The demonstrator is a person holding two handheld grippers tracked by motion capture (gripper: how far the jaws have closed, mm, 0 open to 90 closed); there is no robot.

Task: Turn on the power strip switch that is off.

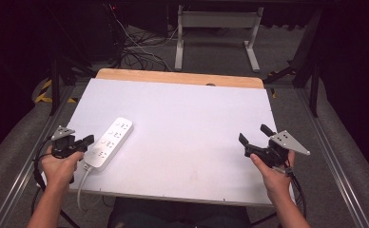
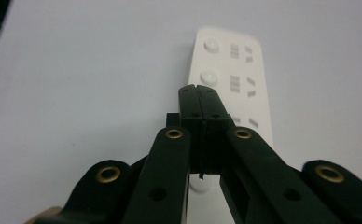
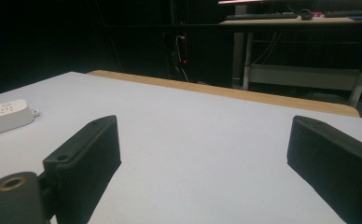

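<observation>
The tabletop (image 1: pixel 182 142) is a bare white sheet with one thing on it: the power strip (image 1: pixel 109 143), lying on a slant at your left-front corner, its cord (image 1: pixel 81 187) running off the near edge toward you.

Your left hand-held gripper (image 1: pixel 86 141) sits just beside the strip's near end, jaws clenched together with nothing between them. In the left gripper view the closed tips (image 2: pixel 199 100) hover over the strip's middle, in line with its row of round buttons (image 2: pixel 209 77). That looks like a setup for pressing a switch, so keep the jaws closed and use the tip as one blunt finger. Come straight down on a single button rather than at a slant, or the strip may slide on the smooth sheet. The cord gives little anchoring, so press gently.

Your right hand-held gripper (image 1: pixel 254 135) waits well apart at the right side, jaws spread wide and empty. If the strip shifts, bring it across and brace the far end before you press.
</observation>
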